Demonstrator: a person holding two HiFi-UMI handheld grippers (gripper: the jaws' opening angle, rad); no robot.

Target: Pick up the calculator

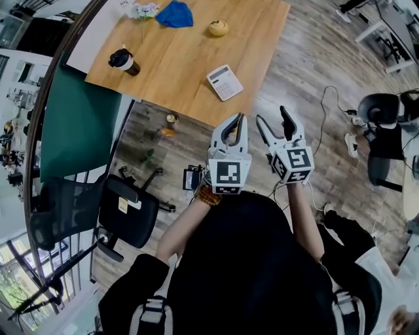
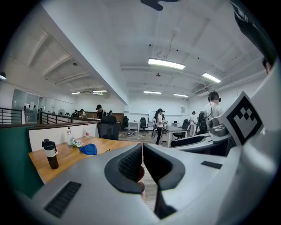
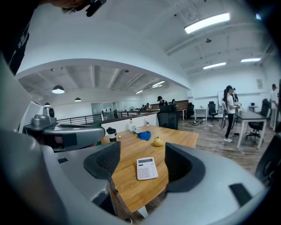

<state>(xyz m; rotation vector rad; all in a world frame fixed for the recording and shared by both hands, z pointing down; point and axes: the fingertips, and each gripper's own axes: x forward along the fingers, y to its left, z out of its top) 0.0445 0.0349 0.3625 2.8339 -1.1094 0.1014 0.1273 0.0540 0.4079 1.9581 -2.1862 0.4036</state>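
My left fingers [image 2: 130,163] are pressed together with nothing between them. My right fingers [image 3: 103,160] stand apart and empty. In the head view both pairs sit at frame centre, over the floor just below the bench's [image 1: 190,65] near edge. The calculator [image 1: 224,82] lies flat on the bench near that edge, just above my fingers and untouched. A cup [image 1: 124,61], a blue cloth [image 1: 175,14] and a yellow object [image 1: 218,27] lie further up the bench.
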